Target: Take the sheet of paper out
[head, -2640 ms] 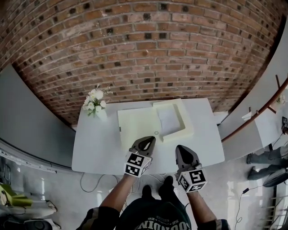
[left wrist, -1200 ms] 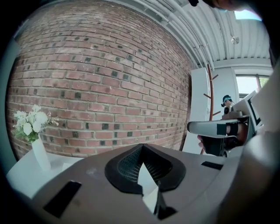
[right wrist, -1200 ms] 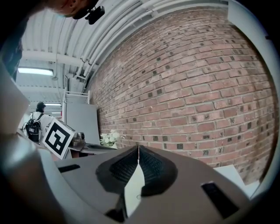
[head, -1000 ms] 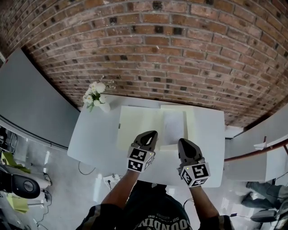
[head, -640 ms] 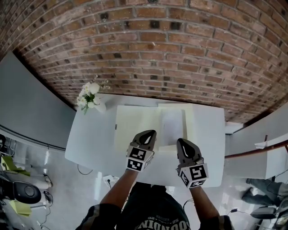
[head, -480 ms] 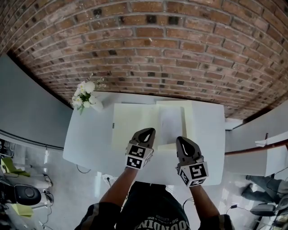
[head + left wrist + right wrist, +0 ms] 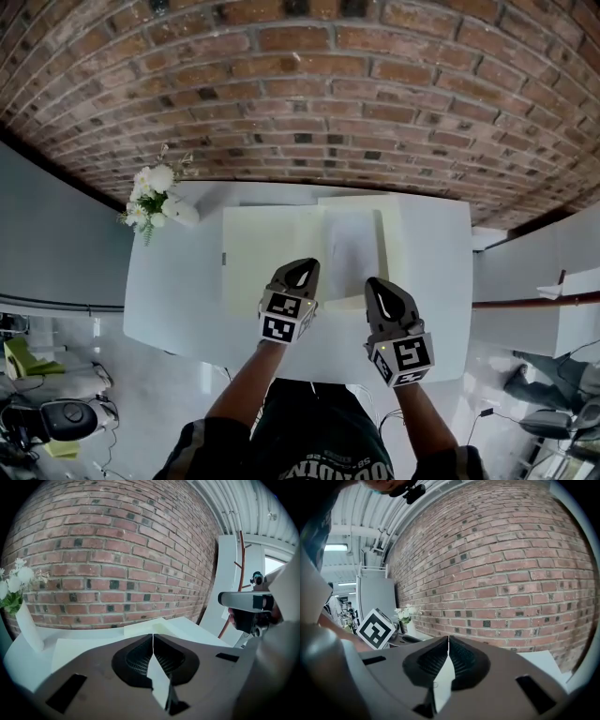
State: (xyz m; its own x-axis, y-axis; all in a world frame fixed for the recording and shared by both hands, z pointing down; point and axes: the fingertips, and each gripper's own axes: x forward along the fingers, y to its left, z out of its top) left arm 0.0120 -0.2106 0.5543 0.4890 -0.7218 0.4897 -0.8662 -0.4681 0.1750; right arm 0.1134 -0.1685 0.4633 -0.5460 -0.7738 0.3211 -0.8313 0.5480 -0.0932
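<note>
An open pale yellow folder [image 7: 267,258] lies on the white table [image 7: 173,281]. Its right half holds a white sheet of paper [image 7: 351,246] under a raised yellow flap [image 7: 394,239]. My left gripper [image 7: 303,266] hovers over the folder's near edge, just left of the sheet, jaws shut and empty. My right gripper [image 7: 379,282] hangs at the sheet's near right corner, also shut with nothing in it. In the left gripper view the shut tips [image 7: 153,635] point at the folder's raised flap [image 7: 150,626]. In the right gripper view the closed tips [image 7: 448,638] face the brick wall.
A white vase of white flowers [image 7: 150,199] stands at the table's far left corner. A brick wall [image 7: 309,94] runs right behind the table. Grey panels flank the table. The table's near edge [image 7: 309,370] is just below the grippers.
Both grippers have sunk toward the folder's near edge, side by side. Their jaws stay shut and empty. The folder and sheet have not moved on the table.
</note>
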